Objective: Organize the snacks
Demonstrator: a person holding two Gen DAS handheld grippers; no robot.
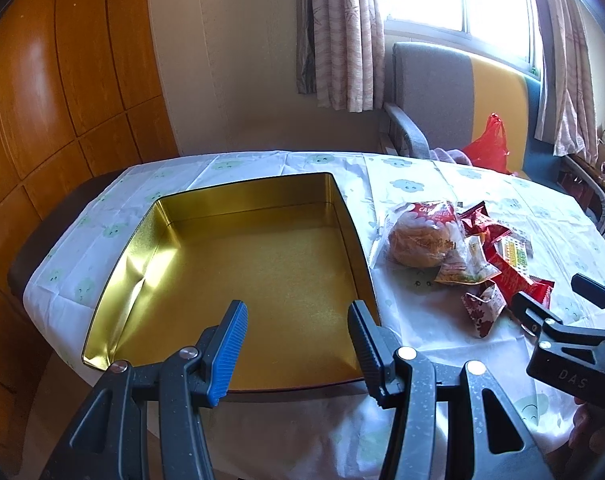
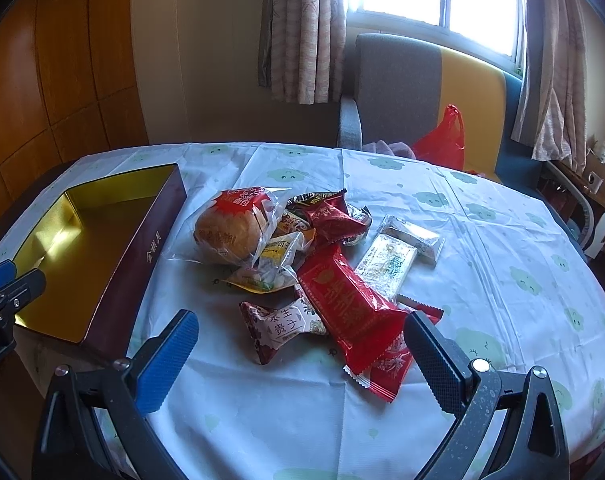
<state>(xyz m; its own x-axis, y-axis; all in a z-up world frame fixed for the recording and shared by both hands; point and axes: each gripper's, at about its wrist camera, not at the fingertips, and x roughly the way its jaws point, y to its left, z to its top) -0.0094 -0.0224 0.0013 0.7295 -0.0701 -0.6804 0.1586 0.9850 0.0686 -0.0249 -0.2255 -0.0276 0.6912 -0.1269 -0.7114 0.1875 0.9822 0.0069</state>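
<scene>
hovering over the near edge of the gold tin [image 1: 262,264], my left gripper [image 1: 298,340] had its jaws parted, nothing between them. tin sat open on the left part of the table [image 2: 482,240], gold inside, dark red outer wall with gold lettering. nothing lay in it, bare floor only, left wall dented near the front corner.

my right gripper [image 2: 302,356] stood wide apart too, empty, poised above the snack pile [image 2: 314,264] on the cloud-print tablecloth [image 2: 262,420]. pile lay just right of the tin, not touching it. in it: a bagged bun [image 2: 230,232] in clear wrap with a red label, nearest the tin; a long red packet [image 2: 354,320] closest to my right jaws; a small maroon and white candy pack [image 2: 278,328] touching it on the left; two clear-wrapped pale bars [image 2: 398,256] on the right side; smaller red and yellow wrappers heaped between the bun and the bars, overlapping, count unclear.

behind the table a grey and yellow chair [image 2: 422,76] held a red plastic bag [image 2: 442,140]; contents of the bag could not be told.
</scene>
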